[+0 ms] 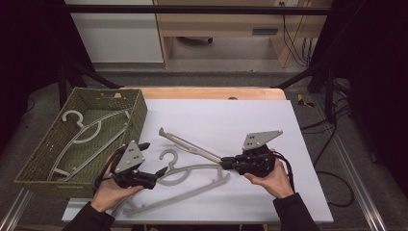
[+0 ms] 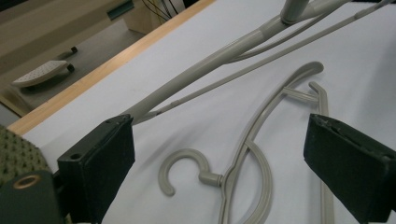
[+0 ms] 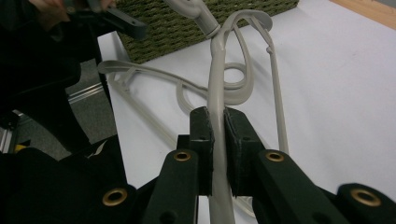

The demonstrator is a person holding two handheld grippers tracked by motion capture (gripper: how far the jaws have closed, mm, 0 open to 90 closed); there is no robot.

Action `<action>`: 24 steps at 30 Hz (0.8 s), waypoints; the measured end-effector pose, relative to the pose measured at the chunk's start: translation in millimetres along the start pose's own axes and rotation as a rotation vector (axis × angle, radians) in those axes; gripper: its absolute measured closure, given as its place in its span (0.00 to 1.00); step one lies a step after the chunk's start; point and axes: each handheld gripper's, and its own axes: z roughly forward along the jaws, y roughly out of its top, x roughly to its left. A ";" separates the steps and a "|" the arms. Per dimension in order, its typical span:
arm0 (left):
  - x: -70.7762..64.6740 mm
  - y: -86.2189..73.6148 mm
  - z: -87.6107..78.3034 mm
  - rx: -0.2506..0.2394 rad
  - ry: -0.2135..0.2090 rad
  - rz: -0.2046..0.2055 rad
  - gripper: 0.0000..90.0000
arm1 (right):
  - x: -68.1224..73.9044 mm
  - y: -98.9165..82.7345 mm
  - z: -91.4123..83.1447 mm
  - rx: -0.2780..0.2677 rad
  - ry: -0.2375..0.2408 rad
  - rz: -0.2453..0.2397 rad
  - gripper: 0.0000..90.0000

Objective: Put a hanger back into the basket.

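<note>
Fingers (image 3: 205, 135) clamp 1 hanger (image 3: 217, 93); basket (image 1: 139, 115) holds 2 hangers (image 1: 86, 137).

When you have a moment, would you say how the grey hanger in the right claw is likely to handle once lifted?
The hanger looks thin and plastic, so probably light. Gripped at one arm by the right claw, it keeps its shape, so likely fairly stiff, though it may swing. Its smooth surface might slip.

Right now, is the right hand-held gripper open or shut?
Shut: the right hand-held gripper has both pads pressed on a grey hanger.
</note>
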 end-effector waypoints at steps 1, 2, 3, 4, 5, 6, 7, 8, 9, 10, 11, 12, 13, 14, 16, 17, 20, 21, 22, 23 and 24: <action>-0.9 2.2 5.2 0.010 -0.003 0.016 0.10 | 0.4 -1.1 0.0 -0.004 0.001 0.001 0.92; -1.6 3.3 8.2 0.014 -0.004 0.019 0.10 | 0.9 -2.6 -0.2 -0.004 0.005 0.004 0.92; -2.1 4.5 11.8 0.021 -0.003 0.028 0.10 | 1.1 -3.6 -0.2 -0.006 0.011 0.003 0.92; -2.1 5.4 14.9 0.026 -0.007 0.039 0.11 | 1.6 -4.9 -0.3 -0.007 0.014 0.006 0.92; -1.4 6.1 17.3 0.038 -0.006 0.053 0.12 | 2.2 -6.1 -0.6 -0.001 0.020 0.009 0.92; -1.2 6.5 19.9 0.042 -0.002 0.059 0.13 | 2.7 -7.2 -0.5 -0.004 0.022 0.009 0.92; -0.8 6.5 22.4 0.047 -0.001 0.071 0.14 | 2.9 -8.3 -0.2 -0.003 0.026 0.006 0.92; -0.2 6.4 24.5 0.057 0.006 0.086 0.16 | 3.7 -9.2 -0.3 -0.002 0.030 0.010 0.92; 0.5 6.0 26.4 0.069 0.010 0.100 0.17 | 4.4 -9.9 -0.3 0.002 0.035 0.011 0.92; 0.7 5.4 28.6 0.074 0.012 0.110 0.19 | 4.3 -10.6 -0.2 0.004 0.040 0.008 0.92; 0.6 4.9 30.7 0.081 0.021 0.124 0.21 | 4.7 -11.1 -0.3 0.003 0.045 0.012 0.92; 0.8 4.5 32.5 0.088 0.032 0.146 0.23 | 4.8 -11.5 -0.3 -0.001 0.048 0.016 0.92; 0.9 4.0 34.6 0.092 0.039 0.161 0.25 | 5.1 -11.8 -0.6 -0.004 0.052 0.021 0.92; 0.9 3.6 36.8 0.094 0.040 0.171 0.28 | 5.1 -11.9 -0.9 -0.006 0.059 0.019 0.92; 1.2 3.1 40.5 0.101 0.041 0.195 0.33 | 5.7 -11.8 -1.2 -0.010 0.066 0.022 0.92; 1.1 2.6 42.3 0.102 0.043 0.202 0.35 | 6.2 -11.6 -1.2 -0.010 0.068 0.022 0.92; 1.1 1.5 47.3 0.108 0.052 0.237 0.40 | 6.6 -11.9 -0.9 -0.011 0.076 0.021 0.92; 0.7 1.0 48.8 0.108 0.059 0.244 0.42 | 6.4 -12.3 -0.7 -0.013 0.080 0.023 0.92; 1.3 1.2 49.4 0.113 0.063 0.256 0.45 | 6.2 -12.6 -0.4 -0.012 0.083 0.026 0.92; 1.2 1.1 50.9 0.107 0.071 0.265 0.48 | 6.1 -12.8 -0.1 -0.011 0.087 0.027 0.92; 0.9 1.0 51.4 0.101 0.078 0.270 0.52 | 6.0 -13.1 0.4 -0.008 0.089 0.027 0.92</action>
